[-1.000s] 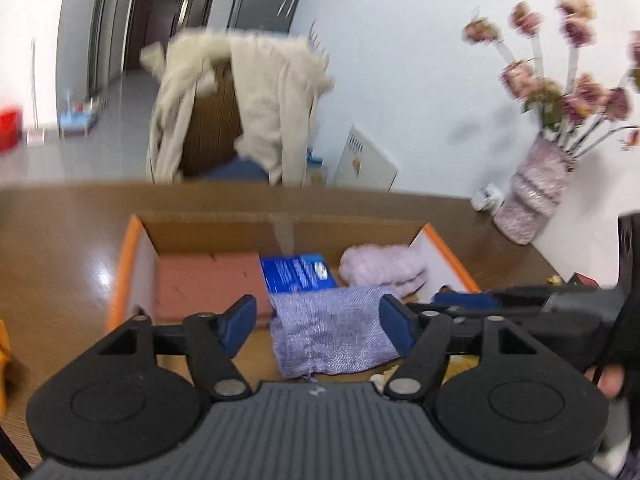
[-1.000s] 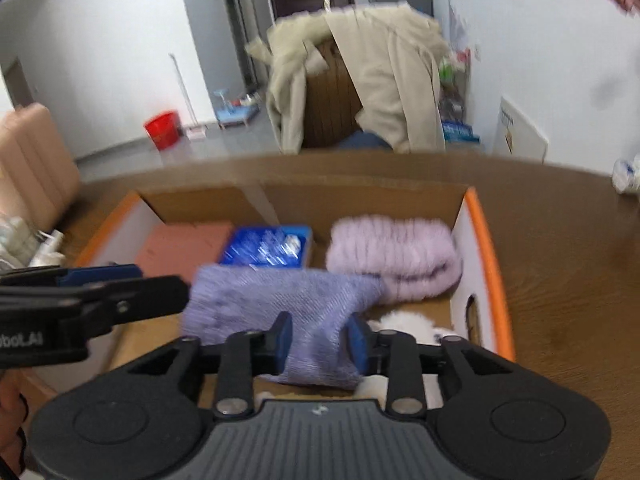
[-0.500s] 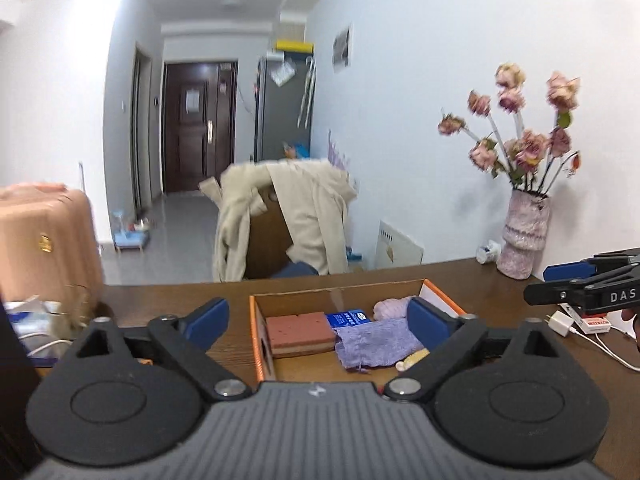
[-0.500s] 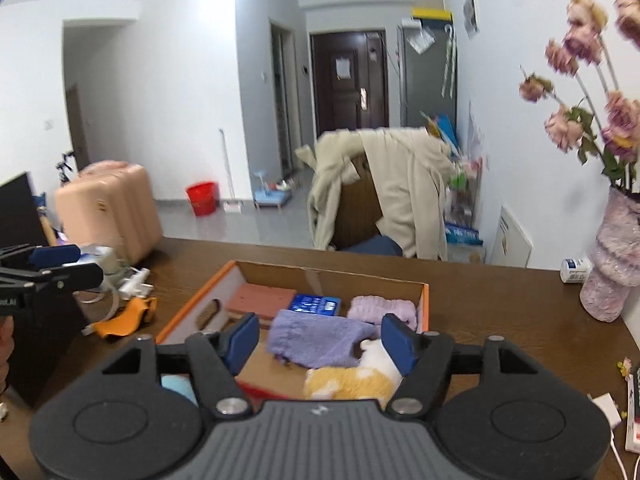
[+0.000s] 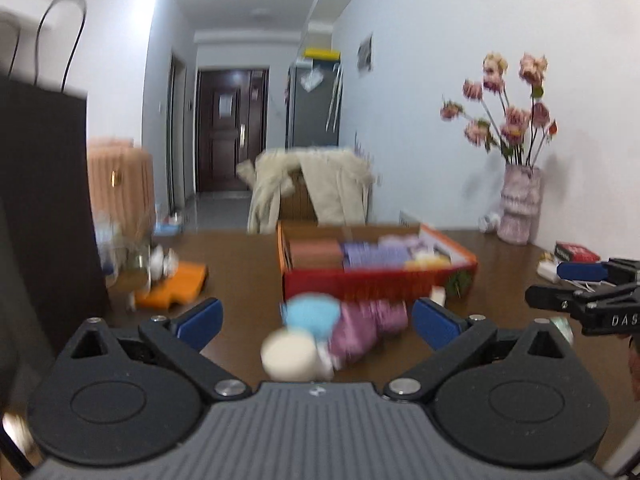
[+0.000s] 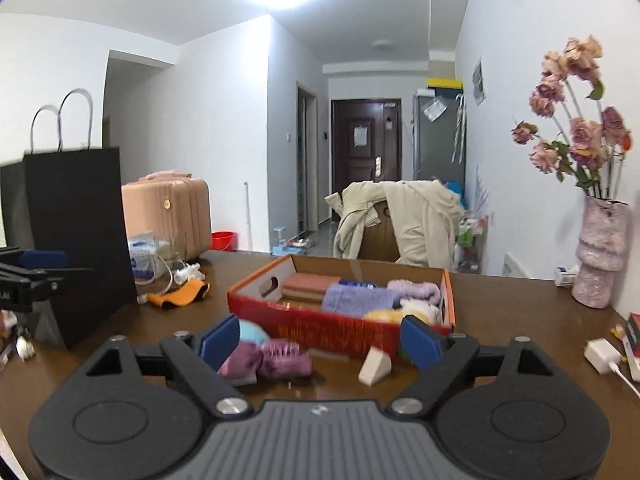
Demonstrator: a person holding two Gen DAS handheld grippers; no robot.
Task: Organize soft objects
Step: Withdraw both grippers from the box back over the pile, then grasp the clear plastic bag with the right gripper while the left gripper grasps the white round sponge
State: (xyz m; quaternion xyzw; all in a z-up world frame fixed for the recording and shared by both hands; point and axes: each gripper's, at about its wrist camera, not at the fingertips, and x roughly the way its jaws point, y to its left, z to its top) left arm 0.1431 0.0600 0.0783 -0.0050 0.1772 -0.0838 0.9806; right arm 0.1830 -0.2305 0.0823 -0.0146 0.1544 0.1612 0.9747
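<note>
- Since the earlier frames both grippers have pulled back from the cardboard box point(image 6: 340, 312): a second ago they hung right over its contents, and now the box sits ahead of them on the bench point(image 6: 500, 312), with the loose soft things in front of it coming into sight.
- The left wrist view is smeared by motion; the blue item point(image 5: 312, 312), the purple bundle point(image 5: 368, 324) and a cream round thing point(image 5: 288, 356) in front of the box are only blurs there, and what the cream one is cannot be told.
- The left gripper point(image 5: 316, 320) has its jaws wide apart and holds nothing; the right gripper point(image 6: 320, 338) is likewise spread and empty.
- The right wrist view is sharper: it shows the purple bundle point(image 6: 266, 362) touching the blue item point(image 6: 250, 332) just in front of the box, partly hidden behind a gripper finger, and a small white wedge point(image 6: 374, 364) beside them.
- Inside the box lie a red-brown sponge block point(image 6: 310, 286), a lilac cloth point(image 6: 358, 298), a fluffy pink piece point(image 6: 414, 290) and a yellow soft item point(image 6: 386, 315), half hidden by the box wall.
- Left of the box stand a black paper bag point(image 6: 76, 236) and an orange item point(image 6: 180, 294); right of it a vase of flowers point(image 6: 598, 256) and a white charger point(image 6: 600, 354).
- Behind the box a coat-draped chair point(image 6: 400, 220) blocks the hallway.
</note>
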